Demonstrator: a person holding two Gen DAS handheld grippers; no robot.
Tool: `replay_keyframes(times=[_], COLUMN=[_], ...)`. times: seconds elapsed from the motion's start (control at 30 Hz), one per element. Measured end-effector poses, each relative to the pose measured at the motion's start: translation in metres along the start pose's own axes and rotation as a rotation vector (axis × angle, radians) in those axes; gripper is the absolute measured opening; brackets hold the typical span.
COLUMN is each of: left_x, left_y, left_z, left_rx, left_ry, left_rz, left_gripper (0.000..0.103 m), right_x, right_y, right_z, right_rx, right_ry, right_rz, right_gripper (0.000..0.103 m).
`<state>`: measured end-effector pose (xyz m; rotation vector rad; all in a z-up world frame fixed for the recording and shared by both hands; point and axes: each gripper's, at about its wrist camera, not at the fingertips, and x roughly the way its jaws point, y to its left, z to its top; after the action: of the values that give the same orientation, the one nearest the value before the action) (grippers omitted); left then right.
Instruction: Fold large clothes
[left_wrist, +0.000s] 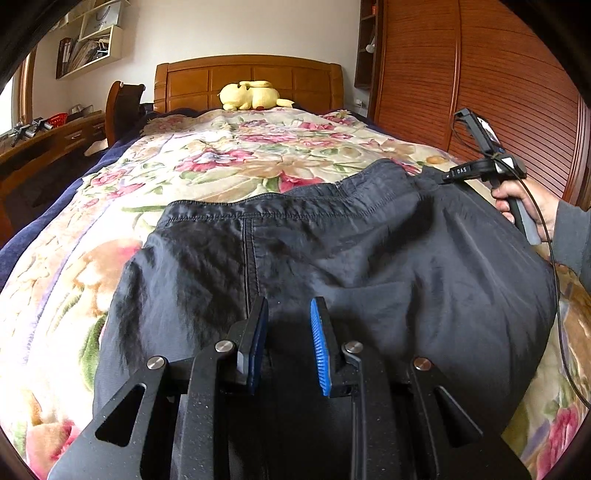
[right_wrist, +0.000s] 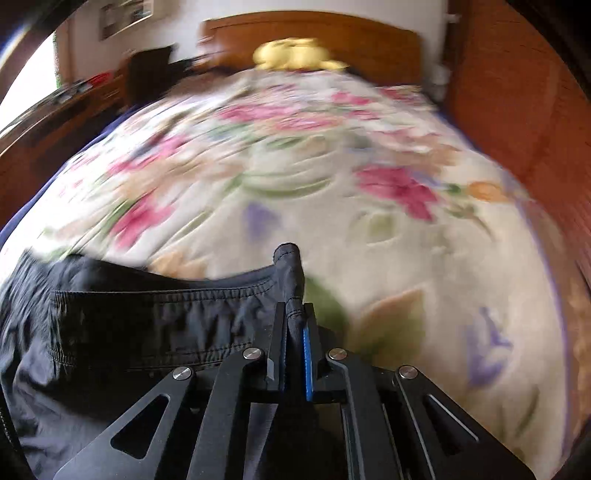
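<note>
- The dark, thin nylon trousers (left_wrist: 332, 258) lay on the floral blanket (left_wrist: 184, 162) near the bed's foot edge, their legs cut off below.
- The right gripper (right_wrist: 295, 325) clenched the waistband corner.
- The left gripper (left_wrist: 290, 328) stood slightly parted; whether it pinched cloth I cannot tell.

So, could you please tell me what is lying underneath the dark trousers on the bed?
A floral blanket lies under the dark trousers and shows all around them. The part directly beneath the cloth is covered, so anything else there cannot be seen.
</note>
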<state>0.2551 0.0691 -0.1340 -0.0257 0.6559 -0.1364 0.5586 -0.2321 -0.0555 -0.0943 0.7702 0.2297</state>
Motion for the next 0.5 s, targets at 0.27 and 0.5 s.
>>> replay_keyframes(times=[0.27,0.5], left_x=[-0.003,-0.006], left_y=[0.0,0.006], left_z=[-0.001,0.001], left_rx=[-0.002,-0.026], left_ry=[-0.01,-0.025], left_rz=[-0.007,-0.016], left_gripper=[0.025,0.025], right_x=[-0.023,-0.041], right_y=[0.047,0.136], right_z=[-0.001,-0.036], right_rx=[-0.092,-0.263], right_ry=[0.003,0.03], right_rz=[-0.056,0.157], right_gripper=[0.048,0.049])
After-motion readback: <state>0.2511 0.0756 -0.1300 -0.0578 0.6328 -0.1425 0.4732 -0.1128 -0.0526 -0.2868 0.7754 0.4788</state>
